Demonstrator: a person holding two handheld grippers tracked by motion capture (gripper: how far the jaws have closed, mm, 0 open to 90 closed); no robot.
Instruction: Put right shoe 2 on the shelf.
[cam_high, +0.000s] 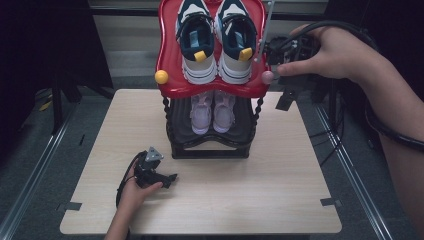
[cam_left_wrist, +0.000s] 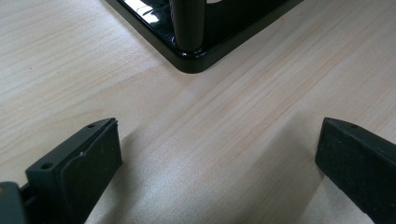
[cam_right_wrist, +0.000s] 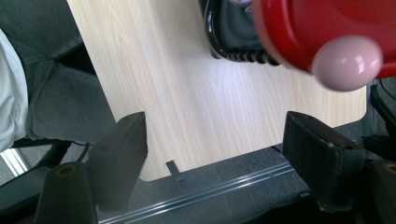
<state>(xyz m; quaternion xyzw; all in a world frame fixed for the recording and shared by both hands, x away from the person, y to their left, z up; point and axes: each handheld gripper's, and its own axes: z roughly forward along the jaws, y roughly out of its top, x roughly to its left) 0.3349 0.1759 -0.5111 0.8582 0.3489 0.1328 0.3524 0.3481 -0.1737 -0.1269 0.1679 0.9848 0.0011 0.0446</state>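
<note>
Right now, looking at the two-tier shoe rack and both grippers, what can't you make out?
- High view: toes of the navy-and-white sneakers, cut off by the top edge.
- High view: heels of the pale pink shoes, hidden under the red top shelf.
- High view: right gripper, jaws masked by the hand.
- Left gripper view: black rack base, cut off by the edge.

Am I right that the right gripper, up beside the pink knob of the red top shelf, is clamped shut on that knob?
Not quite. The right gripper is beside the pink knob of the red top shelf, but its jaws stand open with nothing between them; the knob sits above and ahead of them, untouched. The right gripper view shows this.
</note>
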